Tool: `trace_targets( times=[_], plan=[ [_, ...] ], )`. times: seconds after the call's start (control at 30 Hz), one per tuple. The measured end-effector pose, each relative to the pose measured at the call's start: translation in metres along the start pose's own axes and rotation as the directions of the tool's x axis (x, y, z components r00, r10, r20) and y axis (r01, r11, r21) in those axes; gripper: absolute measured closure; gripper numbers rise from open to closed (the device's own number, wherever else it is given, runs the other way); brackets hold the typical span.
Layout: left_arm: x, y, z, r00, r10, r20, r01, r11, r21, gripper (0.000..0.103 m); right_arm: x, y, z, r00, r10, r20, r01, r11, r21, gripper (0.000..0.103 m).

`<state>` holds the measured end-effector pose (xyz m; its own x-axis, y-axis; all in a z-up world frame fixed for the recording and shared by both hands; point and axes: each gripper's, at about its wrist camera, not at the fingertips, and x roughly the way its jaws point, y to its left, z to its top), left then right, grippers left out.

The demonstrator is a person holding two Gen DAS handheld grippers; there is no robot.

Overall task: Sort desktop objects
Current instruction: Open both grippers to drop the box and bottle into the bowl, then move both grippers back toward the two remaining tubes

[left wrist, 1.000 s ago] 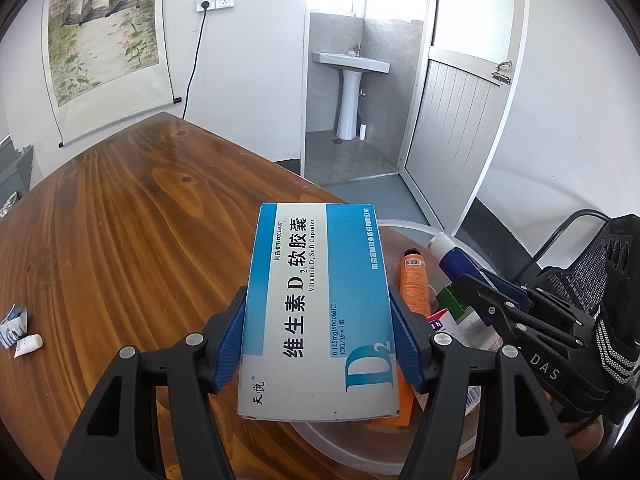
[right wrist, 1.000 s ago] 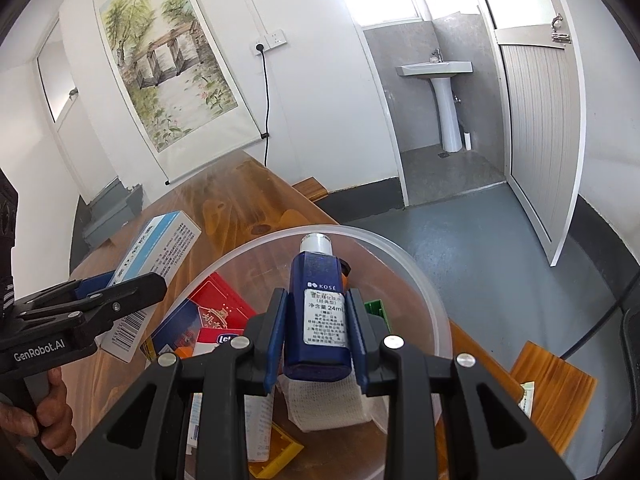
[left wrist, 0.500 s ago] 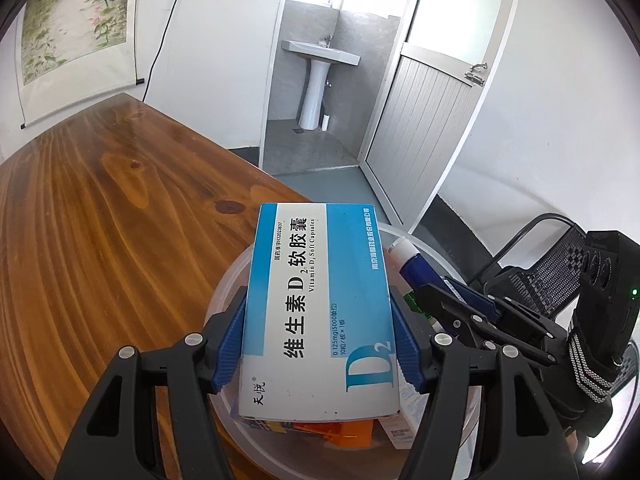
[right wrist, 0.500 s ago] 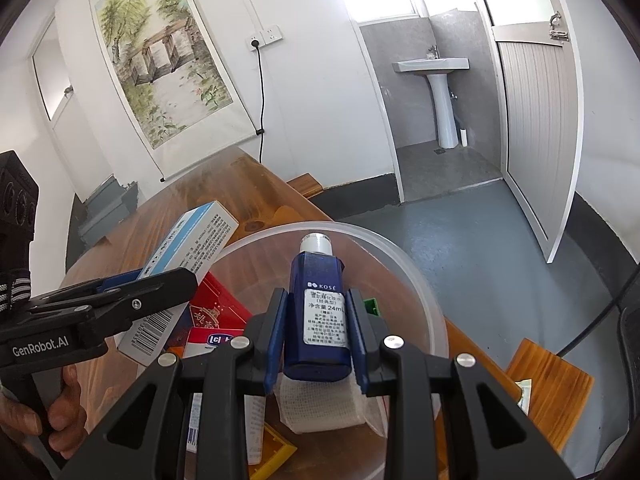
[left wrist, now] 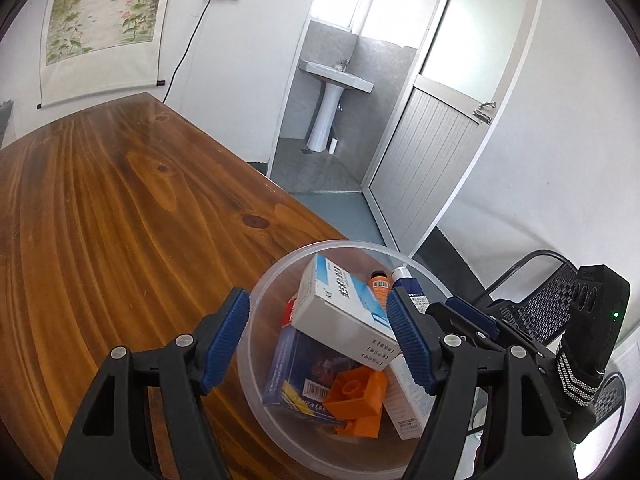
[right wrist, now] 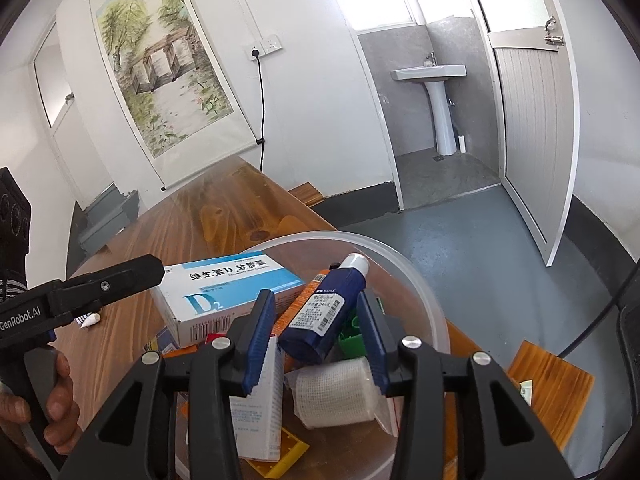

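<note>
A clear plastic bowl (left wrist: 276, 280) (right wrist: 424, 280) stands at the edge of the wooden table (left wrist: 100, 208). My left gripper (left wrist: 320, 340) is open and empty above it. The blue-and-white vitamin D box (left wrist: 340, 304) (right wrist: 224, 292) lies tilted on top of the items in the bowl. My right gripper (right wrist: 316, 332) is open over the bowl. The dark blue bottle with a white cap (right wrist: 328, 308) lies loose on the pile between its fingers. It also shows in the left wrist view (left wrist: 408, 284).
The bowl also holds an orange tube (left wrist: 380, 284), orange blocks (left wrist: 356, 400), a dark blue box (left wrist: 296, 372), a white box (right wrist: 256, 400), a gauze roll (right wrist: 336, 392) and a green piece (right wrist: 352, 332). A small white tube (right wrist: 90, 320) lies on the table. A wooden stool (right wrist: 548, 384) stands to the right.
Both grippers have opened. The vitamin D box has dropped from my left gripper into the bowl, and the blue bottle has dropped from my right gripper onto the pile.
</note>
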<state>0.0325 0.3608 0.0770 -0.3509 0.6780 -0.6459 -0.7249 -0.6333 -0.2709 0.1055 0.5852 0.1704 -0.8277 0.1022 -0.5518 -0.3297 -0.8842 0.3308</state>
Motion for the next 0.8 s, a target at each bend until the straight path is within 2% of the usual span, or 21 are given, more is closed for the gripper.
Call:
trace_targets(
  times=[0.2, 0.37, 0.47, 0.7, 0.8],
  plan=[
    [-0.009, 0.015, -0.006, 0.998, 0.056, 0.005, -0.056, 0.998, -0.021, 0.029, -0.002, 0.012, 0.0, 1.0, 0.012, 0.007, -0.012, 1.0, -0.01, 0.056],
    [-0.023, 0.032, -0.013, 0.991, 0.134, 0.025, -0.133, 0.991, -0.027, 0.029, -0.002, 0.024, 0.001, 0.999, 0.037, 0.01, -0.037, 0.999, -0.019, 0.056],
    [-0.031, 0.047, -0.016, 0.985, 0.168, 0.024, -0.167, 0.985, -0.051, 0.029, -0.001, 0.035, 0.002, 0.998, 0.058, 0.016, -0.058, 0.998, -0.023, 0.052],
    [-0.056, 0.094, -0.024, 0.967, 0.254, 0.028, -0.249, 0.96, -0.131, 0.029, -0.004, 0.074, 0.003, 0.994, 0.102, 0.045, -0.097, 0.991, -0.089, 0.052],
    [-0.07, 0.117, -0.031, 0.954, 0.297, 0.024, -0.29, 0.944, -0.16, 0.029, -0.003, 0.096, 0.001, 0.988, 0.147, 0.042, -0.14, 0.982, -0.126, 0.052]
  ],
)
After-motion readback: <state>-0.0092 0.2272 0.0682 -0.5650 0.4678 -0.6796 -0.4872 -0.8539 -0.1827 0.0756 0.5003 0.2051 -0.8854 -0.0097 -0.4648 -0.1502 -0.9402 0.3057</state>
